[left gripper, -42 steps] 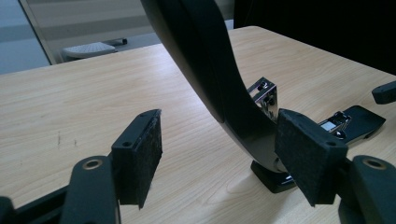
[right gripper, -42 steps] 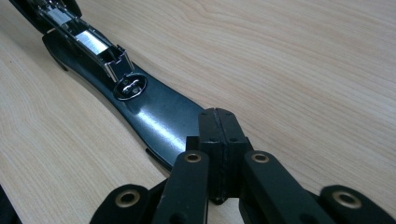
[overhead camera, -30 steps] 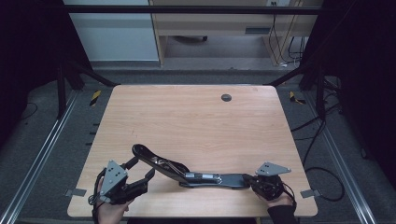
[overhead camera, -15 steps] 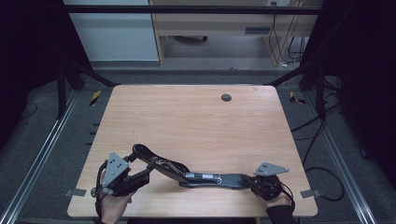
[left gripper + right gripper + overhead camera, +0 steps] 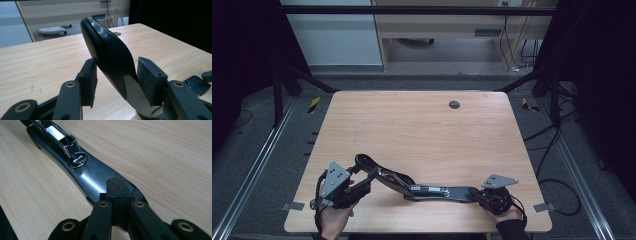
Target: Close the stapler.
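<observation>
A long black stapler lies swung open and flat near the table's front edge, its metal magazine and anvil facing up. Its curved top arm rises tilted between the pads of my left gripper. Those jaws have just been closing and both pads now touch the arm. My right gripper is shut, pads together, with its tips resting on the end of the stapler's base.
The wooden table has a round grommet hole near its far edge. Metal rails run along both sides on the floor. Cables lie on the floor at the right, and cabinets stand behind the table.
The left gripper's jaws have closed in from wide open onto the stapler's raised arm. The right gripper and the stapler's base have stayed put.
</observation>
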`<state>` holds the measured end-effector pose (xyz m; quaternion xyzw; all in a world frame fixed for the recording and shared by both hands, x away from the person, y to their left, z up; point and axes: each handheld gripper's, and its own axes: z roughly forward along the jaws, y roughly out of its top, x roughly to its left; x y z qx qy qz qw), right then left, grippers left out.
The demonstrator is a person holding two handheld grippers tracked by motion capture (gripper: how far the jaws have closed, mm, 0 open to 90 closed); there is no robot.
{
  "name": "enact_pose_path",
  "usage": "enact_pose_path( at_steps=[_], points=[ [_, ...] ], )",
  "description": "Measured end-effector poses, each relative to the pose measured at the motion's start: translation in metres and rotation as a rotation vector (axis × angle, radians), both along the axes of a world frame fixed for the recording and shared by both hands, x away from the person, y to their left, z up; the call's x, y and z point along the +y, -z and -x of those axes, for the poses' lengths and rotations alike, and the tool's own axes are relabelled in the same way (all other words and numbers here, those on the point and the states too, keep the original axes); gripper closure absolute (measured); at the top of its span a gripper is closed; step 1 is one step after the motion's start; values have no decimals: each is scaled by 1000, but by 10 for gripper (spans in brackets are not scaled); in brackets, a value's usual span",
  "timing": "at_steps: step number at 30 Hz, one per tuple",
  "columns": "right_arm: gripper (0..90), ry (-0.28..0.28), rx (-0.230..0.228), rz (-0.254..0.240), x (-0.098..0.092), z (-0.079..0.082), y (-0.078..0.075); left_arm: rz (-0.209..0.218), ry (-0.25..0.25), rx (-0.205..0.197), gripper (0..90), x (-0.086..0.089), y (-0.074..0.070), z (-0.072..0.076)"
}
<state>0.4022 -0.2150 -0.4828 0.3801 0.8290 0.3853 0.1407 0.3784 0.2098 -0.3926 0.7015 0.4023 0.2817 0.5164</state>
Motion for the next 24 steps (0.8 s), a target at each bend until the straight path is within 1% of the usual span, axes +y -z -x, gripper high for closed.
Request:
enact_pose_path(
  at_steps=[2,5,8,13,24],
  points=[
    [900,2,16,0,0,0,0,0,0,3,508,0,0,0],
    [900,-3,17,3,1,-1,1,-1,1,5,510,0,-1,0],
    [900,5,30,12,1,-1,1,-2,3,5,513,-2,-2,0],
    [900,16,51,11,-1,-2,4,-2,7,7,519,-4,-4,0],
    [900,17,54,-4,-2,-3,5,-17,6,6,532,-12,-10,0]
  ],
)
